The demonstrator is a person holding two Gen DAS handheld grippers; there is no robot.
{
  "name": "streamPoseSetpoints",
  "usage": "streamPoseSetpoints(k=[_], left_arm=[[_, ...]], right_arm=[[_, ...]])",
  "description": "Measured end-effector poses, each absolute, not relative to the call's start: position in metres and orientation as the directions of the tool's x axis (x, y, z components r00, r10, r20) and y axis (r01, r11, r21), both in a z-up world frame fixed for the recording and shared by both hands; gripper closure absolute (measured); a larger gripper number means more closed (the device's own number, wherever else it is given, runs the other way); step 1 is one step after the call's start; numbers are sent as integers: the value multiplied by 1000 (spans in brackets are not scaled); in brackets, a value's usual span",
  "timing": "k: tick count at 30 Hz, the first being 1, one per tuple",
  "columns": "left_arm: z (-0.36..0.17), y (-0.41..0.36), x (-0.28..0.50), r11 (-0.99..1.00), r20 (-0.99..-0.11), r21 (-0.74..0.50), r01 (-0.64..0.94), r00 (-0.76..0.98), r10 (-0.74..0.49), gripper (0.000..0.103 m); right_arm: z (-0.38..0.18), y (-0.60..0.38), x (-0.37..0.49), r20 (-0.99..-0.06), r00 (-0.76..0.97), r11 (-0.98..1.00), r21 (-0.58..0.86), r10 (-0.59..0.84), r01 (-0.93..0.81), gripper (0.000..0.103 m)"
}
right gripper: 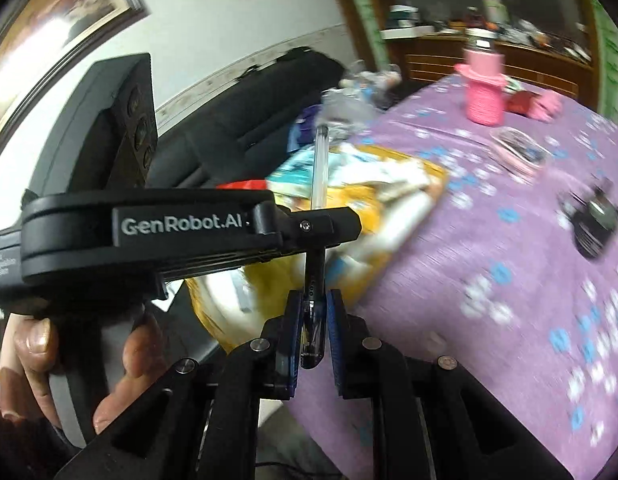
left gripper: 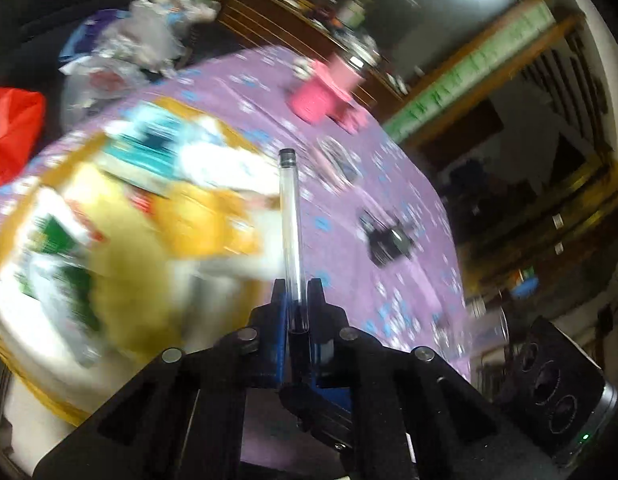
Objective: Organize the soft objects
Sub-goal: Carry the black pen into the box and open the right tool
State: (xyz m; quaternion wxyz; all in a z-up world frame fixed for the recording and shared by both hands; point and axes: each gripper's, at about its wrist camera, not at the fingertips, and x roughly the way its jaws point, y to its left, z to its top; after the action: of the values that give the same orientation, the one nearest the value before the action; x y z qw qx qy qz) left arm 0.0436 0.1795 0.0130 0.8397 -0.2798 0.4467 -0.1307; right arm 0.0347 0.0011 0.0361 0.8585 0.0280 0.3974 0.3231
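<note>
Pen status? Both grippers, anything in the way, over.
Left gripper shut on clear pen mid-barrel. Right gripper shut on its dark cap end. Pen held above the purple tablecloth. Yellow bag below, blurred; nothing blocking.

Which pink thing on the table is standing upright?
The pink knitted holder, the taller one with a lidded jar sticking out; the other pink item lies low to its right.
</note>
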Motion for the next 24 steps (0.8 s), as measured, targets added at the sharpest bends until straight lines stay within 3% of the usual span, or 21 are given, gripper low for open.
streamPoseSetpoints(k=[3, 14, 17, 19, 24], left_arm=[[5, 200, 47, 839, -704, -537, -94, 597, -384, 96], [-11, 211, 56, 836, -695, -544, -72, 598, -400, 96], [-8, 210, 51, 847, -699, -528, -61, 597, -393, 94], [-8, 209, 50, 851, -698, -522, -55, 600, -390, 90], [-5, 210, 44, 847, -692, -529, -54, 606, -393, 87]], right_arm=[[33, 29, 49, -666, 440, 759, 308, 603, -574, 90], [11, 74, 72, -710, 410, 769, 292, 573, -569, 88], [11, 77, 72, -709, 414, 771, 290, 571, -567, 80], [11, 73, 70, -705, 421, 774, 290, 571, -563, 65], [13, 66, 61, -690, 438, 770, 278, 576, -575, 64]])
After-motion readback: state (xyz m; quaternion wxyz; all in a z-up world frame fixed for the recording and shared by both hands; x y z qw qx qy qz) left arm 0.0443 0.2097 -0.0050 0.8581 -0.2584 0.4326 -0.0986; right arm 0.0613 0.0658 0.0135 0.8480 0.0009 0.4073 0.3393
